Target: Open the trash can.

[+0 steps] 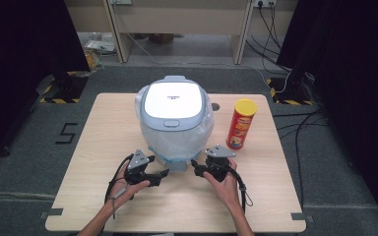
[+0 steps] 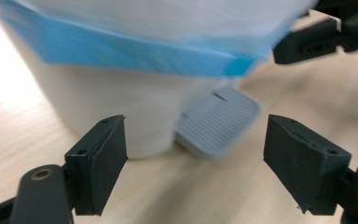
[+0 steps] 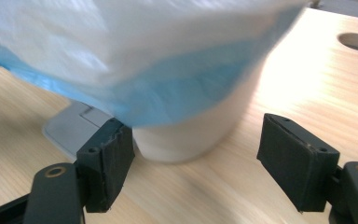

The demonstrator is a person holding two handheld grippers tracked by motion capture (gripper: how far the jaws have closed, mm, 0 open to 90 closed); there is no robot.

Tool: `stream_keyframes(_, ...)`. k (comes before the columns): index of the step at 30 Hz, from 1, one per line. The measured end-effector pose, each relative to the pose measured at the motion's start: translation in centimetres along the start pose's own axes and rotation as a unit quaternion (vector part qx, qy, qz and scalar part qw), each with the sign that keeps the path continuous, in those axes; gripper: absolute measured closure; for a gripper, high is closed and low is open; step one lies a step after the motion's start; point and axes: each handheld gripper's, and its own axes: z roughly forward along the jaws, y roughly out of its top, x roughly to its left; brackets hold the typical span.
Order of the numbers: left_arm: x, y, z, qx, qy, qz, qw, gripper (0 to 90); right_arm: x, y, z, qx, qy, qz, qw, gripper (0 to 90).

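A white pedal bin (image 1: 174, 115) with a grey-rimmed lid stands mid-table. It is lined with a translucent bag (image 1: 177, 142) whose blue hem (image 2: 135, 51) hangs around its lower part. The grey pedal (image 2: 216, 123) juts from the bin's base toward me. My left gripper (image 1: 160, 167) is open just left of the pedal, and in the left gripper view its jaws (image 2: 196, 163) frame the pedal without touching it. My right gripper (image 1: 195, 168) is open at the pedal's right. In the right gripper view (image 3: 196, 163) the bin's base and the bag hem (image 3: 182, 93) lie between its jaws.
A red crisps can (image 1: 241, 124) with a yellow lid stands upright to the right of the bin. The wooden table (image 1: 103, 147) has a round hole (image 1: 215, 106) behind the bin's right side. Dark curtains and floor cables surround the table.
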Motion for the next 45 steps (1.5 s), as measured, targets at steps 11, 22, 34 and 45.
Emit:
stream_keyframes(11,-3.2,-0.4,2.3,0.013,-0.071,0.037,0.9967,23.2,-1.9,-1.3,-2.0,0.005,-0.026,0.013,0.9996,25.5)
stream_keyframes(22,-3.5,-0.4,3.9,0.001,-0.076,0.058,0.9954,22.9,-2.1,-1.7,-1.8,0.014,-0.021,0.012,0.9996,25.2)
stream_keyframes(34,-3.4,-0.8,4.1,0.007,-0.074,0.087,0.9934,23.9,-2.5,-1.7,-2.3,0.012,-0.026,0.017,0.9994,24.8)
stream_keyframes(45,-3.8,-0.8,4.3,0.025,-0.063,0.116,0.991,24.0,-3.7,-1.9,-2.9,0.006,-0.039,0.034,0.9986,24.9)
